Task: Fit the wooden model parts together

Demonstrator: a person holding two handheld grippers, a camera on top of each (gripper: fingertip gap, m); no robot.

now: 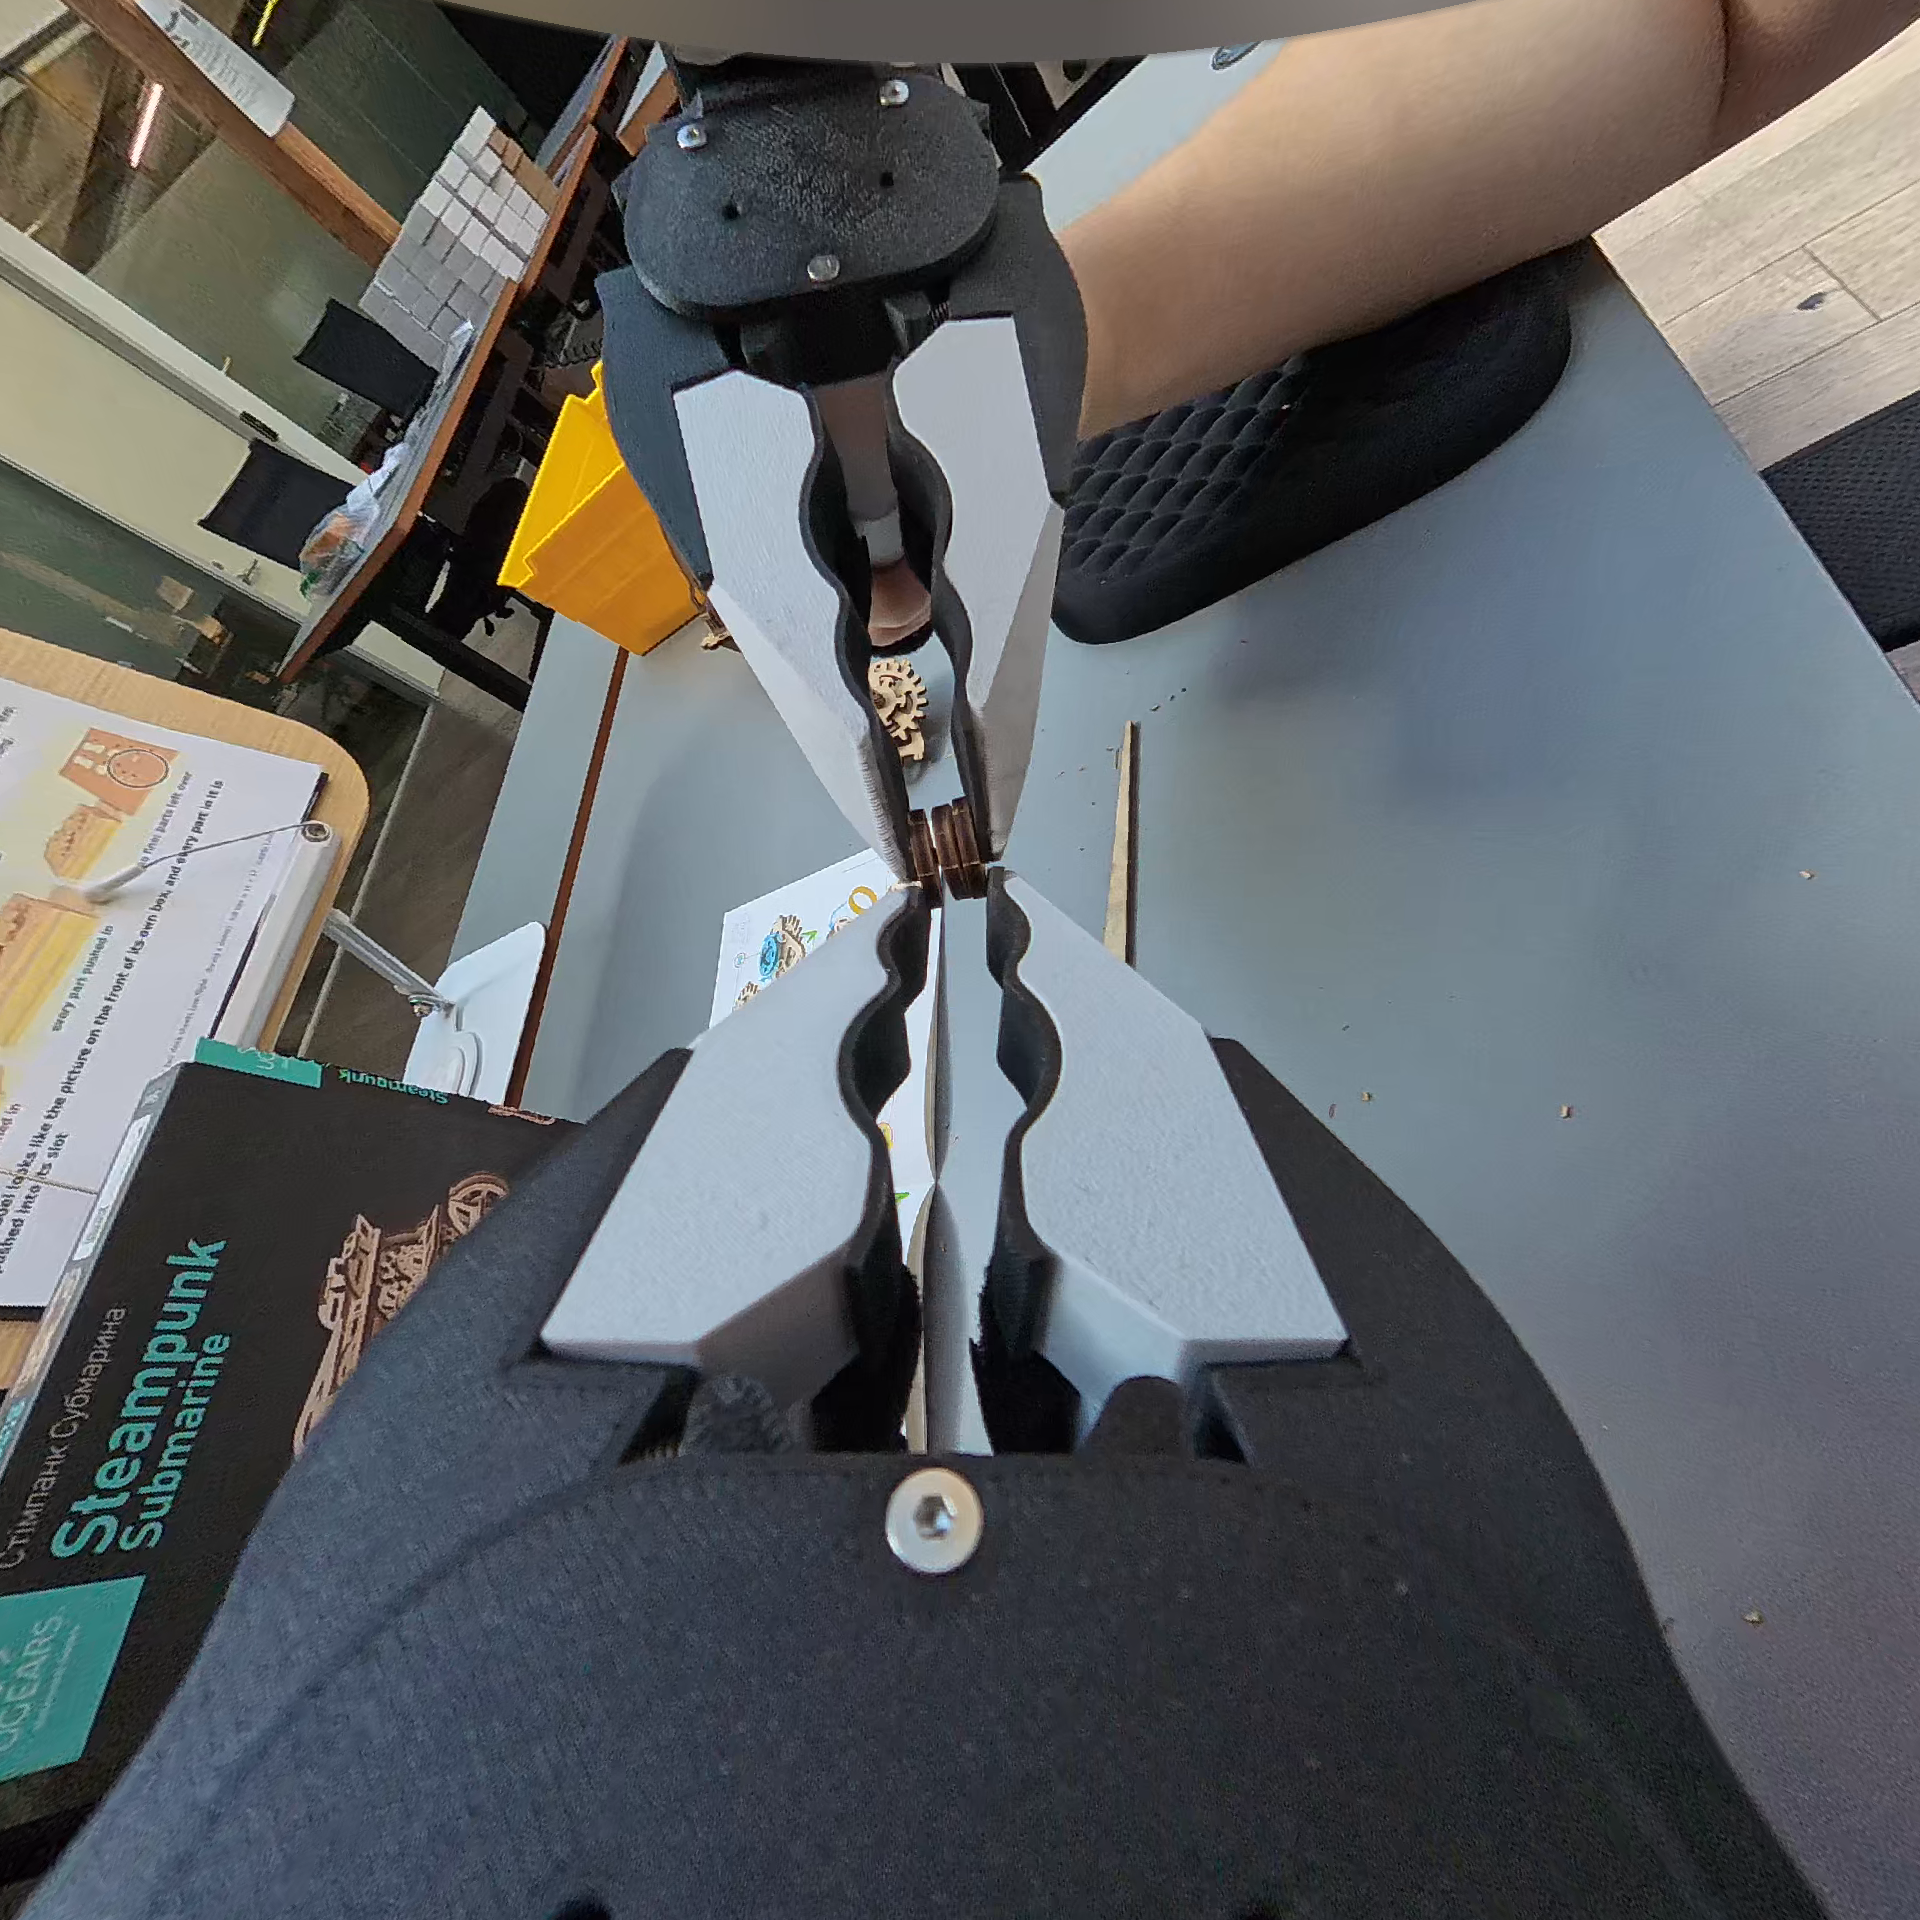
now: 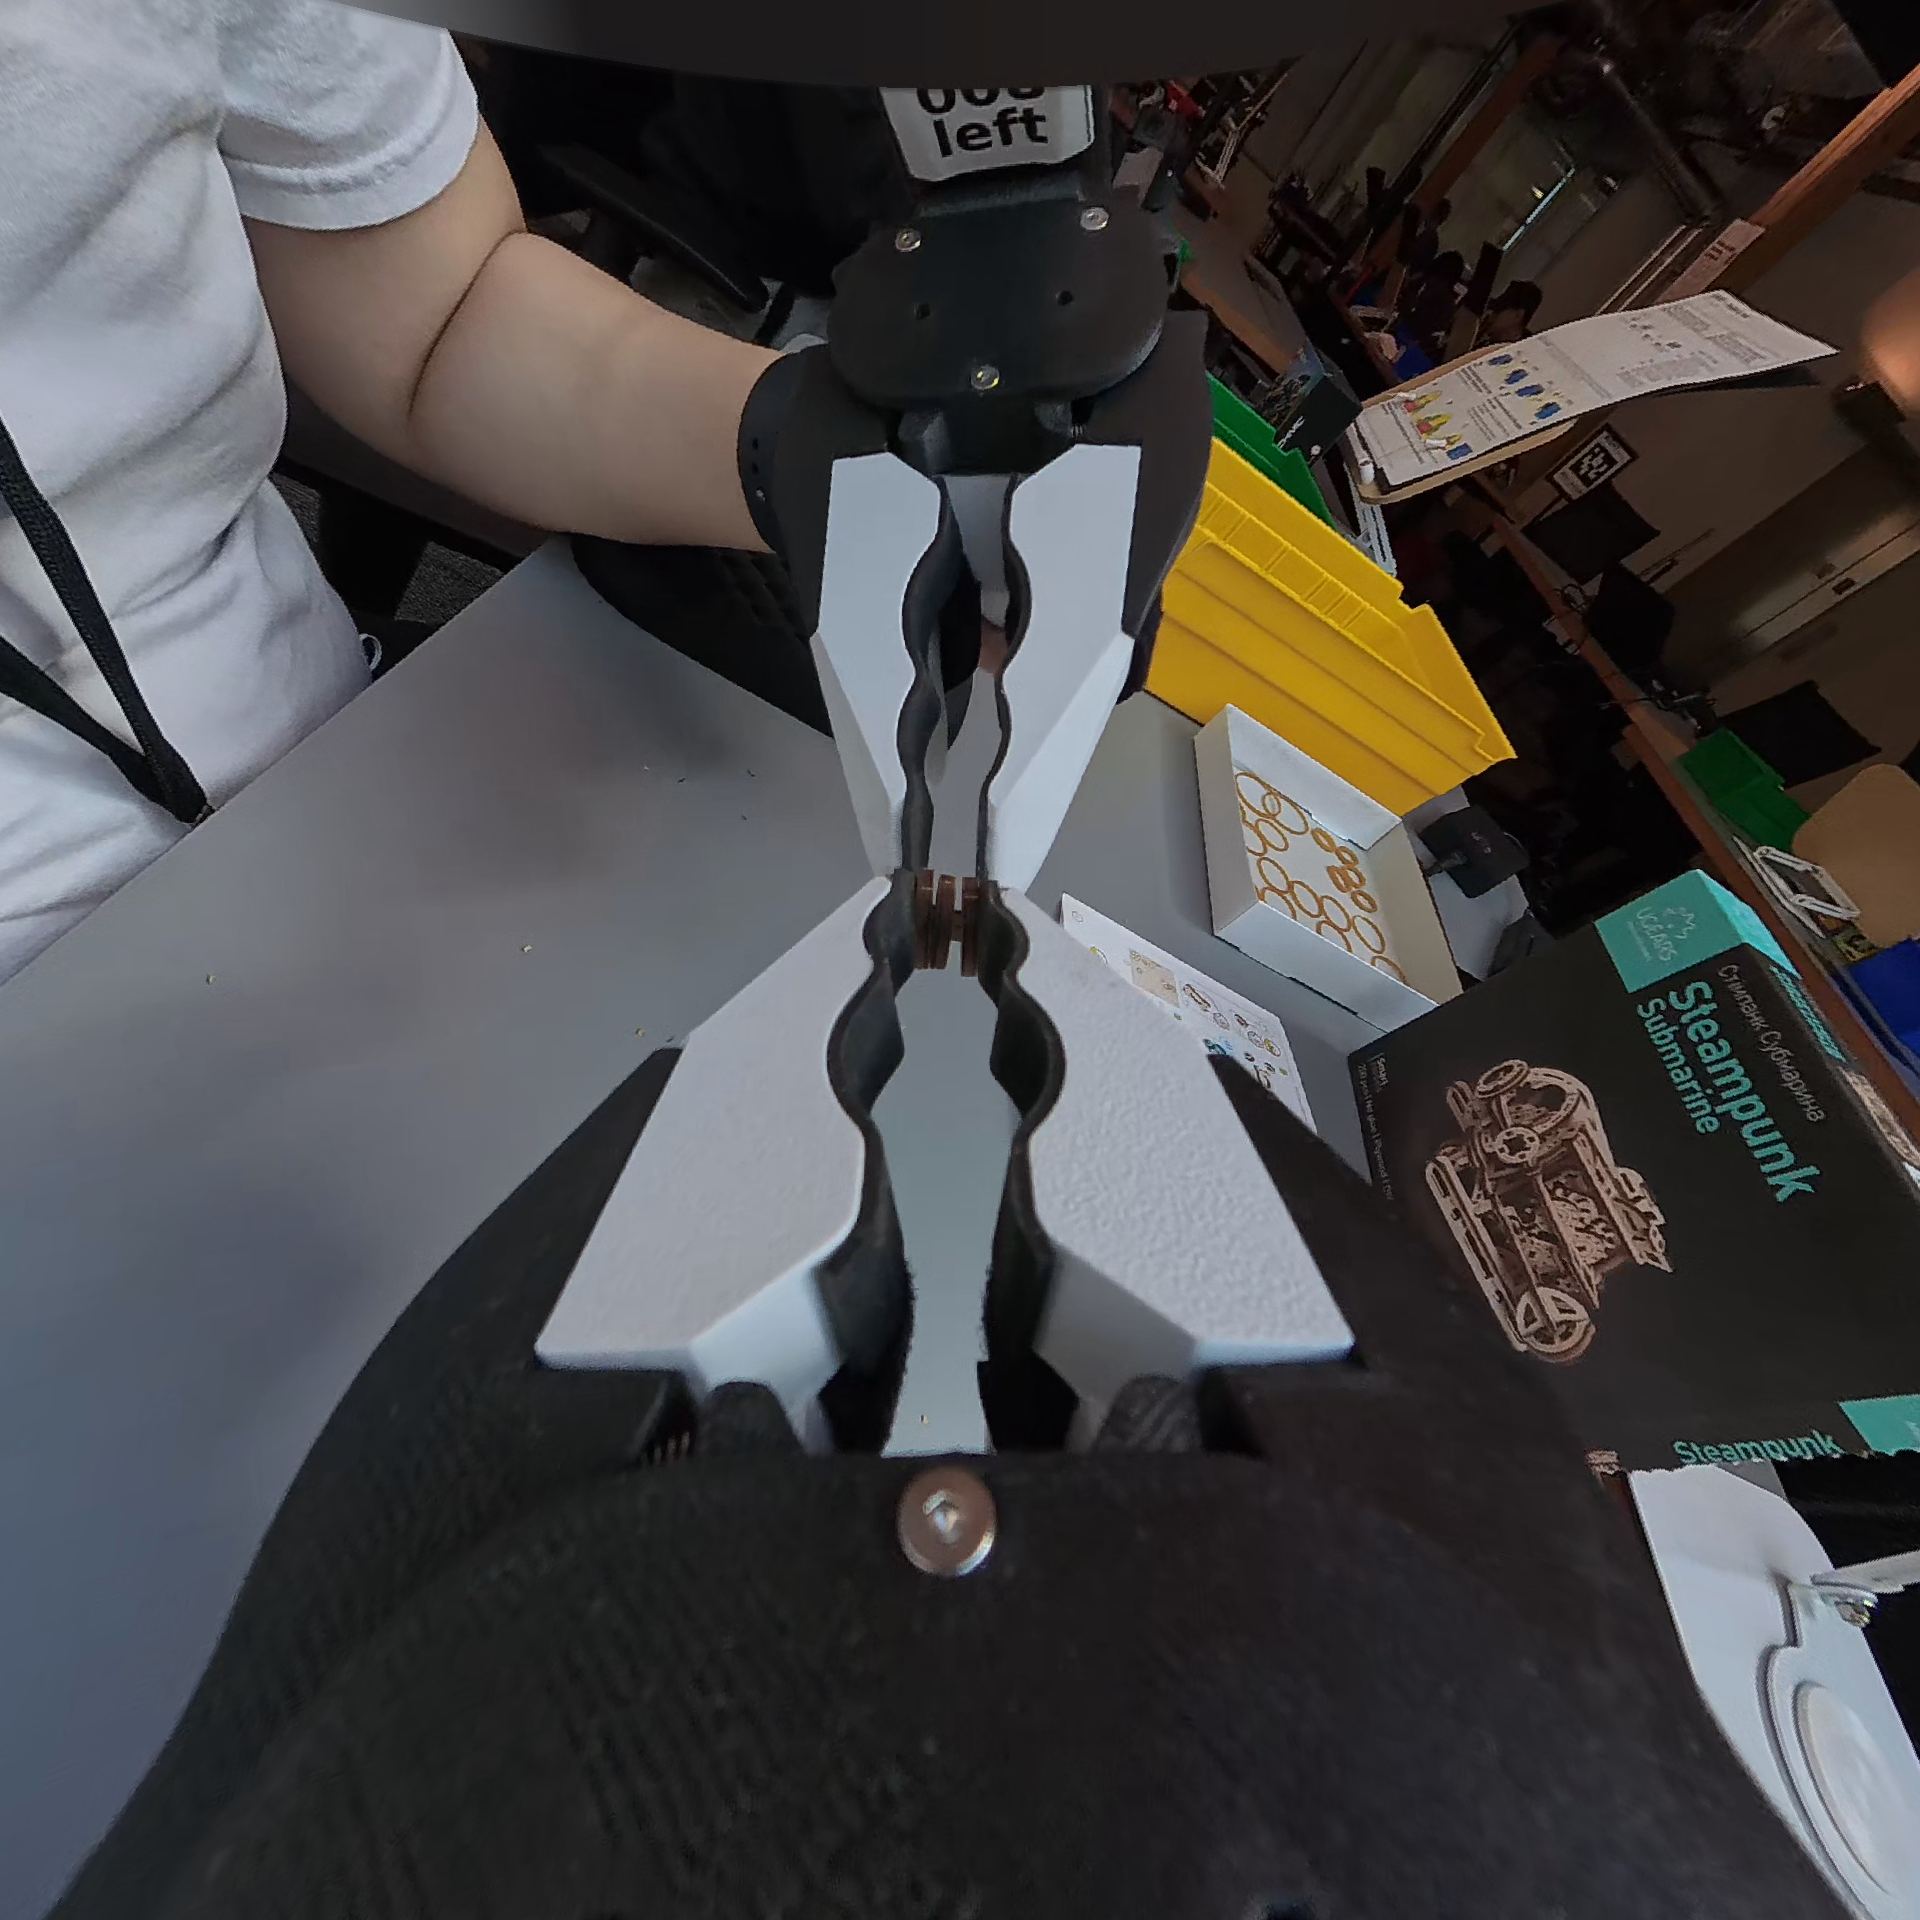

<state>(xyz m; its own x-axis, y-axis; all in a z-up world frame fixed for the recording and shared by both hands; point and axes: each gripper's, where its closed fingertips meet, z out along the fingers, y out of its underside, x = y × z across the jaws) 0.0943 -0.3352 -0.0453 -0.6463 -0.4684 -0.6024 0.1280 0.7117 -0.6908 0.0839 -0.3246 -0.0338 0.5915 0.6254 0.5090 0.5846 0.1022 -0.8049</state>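
A small stack of dark-edged wooden discs [image 1: 948,854] hangs above the grey table [image 1: 1455,935], pinched from both sides. My right gripper [image 2: 945,925] is shut on the disc stack [image 2: 945,925]. In the left wrist view it comes down from the top [image 1: 948,836]. My left gripper [image 1: 956,896] meets it tip to tip. Its jaws stand a disc-stack width apart and clamp the stack's near edge. In the right wrist view it reaches in from the top [image 2: 948,868]. A pale wooden gear piece [image 1: 899,712] shows between the right gripper's fingers, farther back.
A black model-kit box [image 1: 208,1403] [image 2: 1662,1164] lies beside an instruction sheet [image 1: 790,935] [image 2: 1195,997]. A yellow bin [image 2: 1320,644], a white tray of wooden ring cut-outs [image 2: 1309,883] and a thin wooden strip [image 1: 1120,842] are nearby. A person's arm rests on a black cushion [image 1: 1299,468]. The tips of both grippers are at nearly the same place.
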